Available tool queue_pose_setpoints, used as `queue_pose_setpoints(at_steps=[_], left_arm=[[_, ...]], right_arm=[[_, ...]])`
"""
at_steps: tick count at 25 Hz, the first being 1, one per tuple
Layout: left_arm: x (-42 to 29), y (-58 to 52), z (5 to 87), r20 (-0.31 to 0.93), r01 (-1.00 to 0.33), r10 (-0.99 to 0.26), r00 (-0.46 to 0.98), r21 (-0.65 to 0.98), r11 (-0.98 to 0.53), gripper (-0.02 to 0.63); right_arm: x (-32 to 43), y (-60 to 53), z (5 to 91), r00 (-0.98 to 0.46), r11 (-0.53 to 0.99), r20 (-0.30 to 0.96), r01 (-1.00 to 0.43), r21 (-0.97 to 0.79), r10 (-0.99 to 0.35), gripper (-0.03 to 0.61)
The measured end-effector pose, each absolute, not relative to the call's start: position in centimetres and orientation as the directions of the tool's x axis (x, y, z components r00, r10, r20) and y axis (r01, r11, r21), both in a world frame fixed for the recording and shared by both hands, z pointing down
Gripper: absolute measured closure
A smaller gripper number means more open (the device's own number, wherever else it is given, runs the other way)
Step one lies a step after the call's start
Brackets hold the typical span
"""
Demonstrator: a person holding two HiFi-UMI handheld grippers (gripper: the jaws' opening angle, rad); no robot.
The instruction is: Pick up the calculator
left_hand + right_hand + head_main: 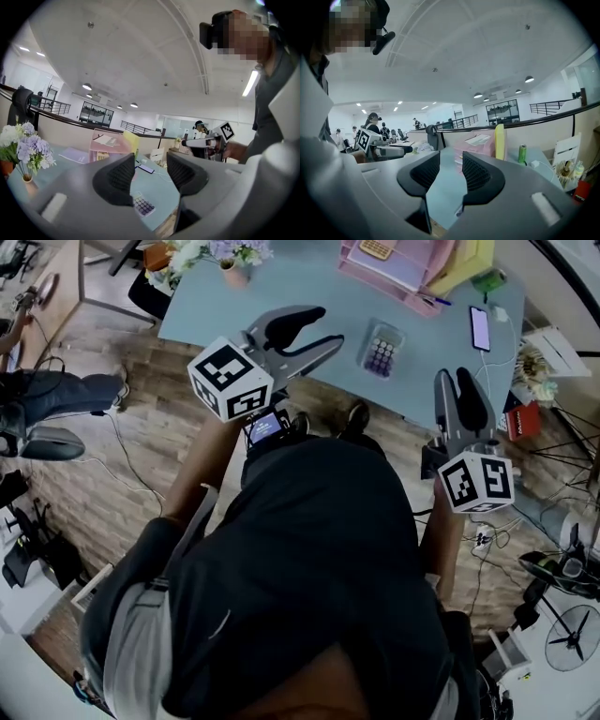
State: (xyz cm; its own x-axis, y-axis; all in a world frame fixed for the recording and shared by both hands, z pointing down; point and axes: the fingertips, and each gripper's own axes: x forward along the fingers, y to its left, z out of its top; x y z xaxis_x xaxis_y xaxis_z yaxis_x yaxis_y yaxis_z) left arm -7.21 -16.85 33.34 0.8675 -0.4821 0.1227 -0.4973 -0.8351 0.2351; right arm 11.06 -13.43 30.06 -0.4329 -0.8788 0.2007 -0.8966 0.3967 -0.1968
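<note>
While left tool point(328, 328) hovers, jaws gape.

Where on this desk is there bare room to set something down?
The widest bare stretch of the table lies between the flowers and the calculator. A narrower strip separates calculator and phone. The far right corner, around the pink trays, is crowded.

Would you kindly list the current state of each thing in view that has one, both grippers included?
left gripper: open, nothing between its jaws.
right gripper: open, nothing between its jaws.
calculator: lying flat on the table, keys up, untouched.
phone: lying flat, screen up.
flower vase: standing upright.
</note>
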Motion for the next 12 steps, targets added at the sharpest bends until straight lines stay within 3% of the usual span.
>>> queue_pose_setpoints(at_steps=[12], left_arm=[[-4.0, -18.9, 36.2, 0.209, -0.517, -0.475, 0.855, 0.271, -0.812, 0.382]], right_arm=[[13.8, -16.9, 33.4, -0.470, 0.411, 0.236, -0.874, -0.259, -0.851, 0.449]])
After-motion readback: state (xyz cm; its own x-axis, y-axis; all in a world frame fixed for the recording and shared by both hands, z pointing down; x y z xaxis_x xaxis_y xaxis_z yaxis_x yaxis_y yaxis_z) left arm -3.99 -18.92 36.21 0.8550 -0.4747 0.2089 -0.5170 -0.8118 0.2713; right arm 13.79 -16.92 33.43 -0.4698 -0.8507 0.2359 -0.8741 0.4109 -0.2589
